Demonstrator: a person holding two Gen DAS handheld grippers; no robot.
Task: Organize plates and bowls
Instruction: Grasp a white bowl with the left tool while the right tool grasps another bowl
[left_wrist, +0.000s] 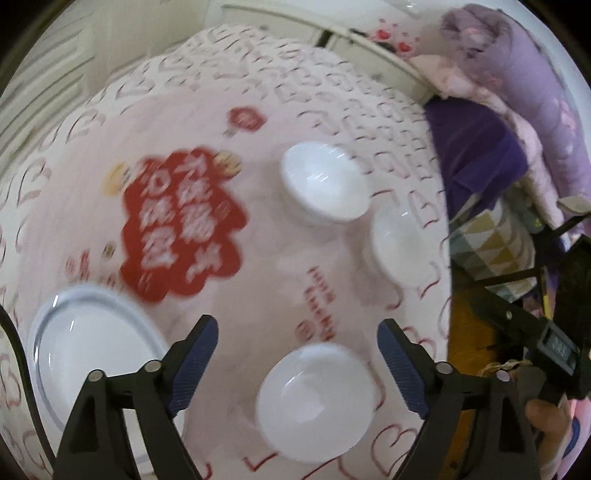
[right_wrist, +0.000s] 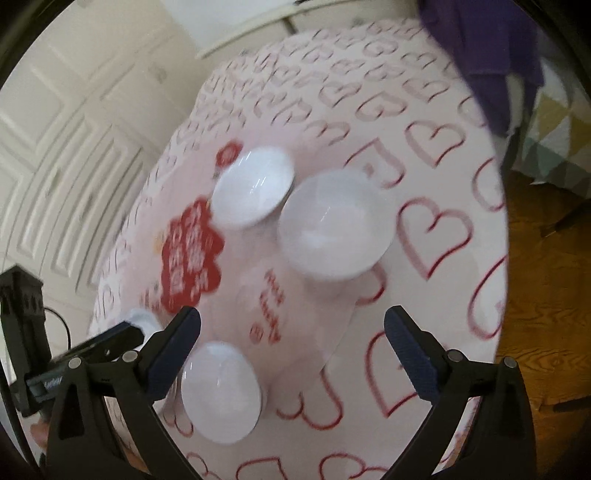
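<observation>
Both pairs of fingers spread wide, empty: left gripper (left_wrist: 297, 345) above the near white ceramic bowl (left_wrist: 314, 402), right gripper (right_wrist: 292, 332) over the heart-patterned bench (right_wrist: 436, 229). Two more white bowls (left_wrist: 323, 182) (left_wrist: 397, 245) sit farther right, close together. Glass-rimmed white plate (left_wrist: 92, 354) lies near left.

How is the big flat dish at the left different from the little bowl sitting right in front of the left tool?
The plate is wide and shallow with a raised rim ring; the near bowl is smaller across and deeper. The plate lies off to the left, partly hidden behind one finger of the left tool; the near bowl lies in line with the gap between its open fingers, untouched. Both are plain glossy white, upright, and rest on the heart-patterned tablecloth.
</observation>
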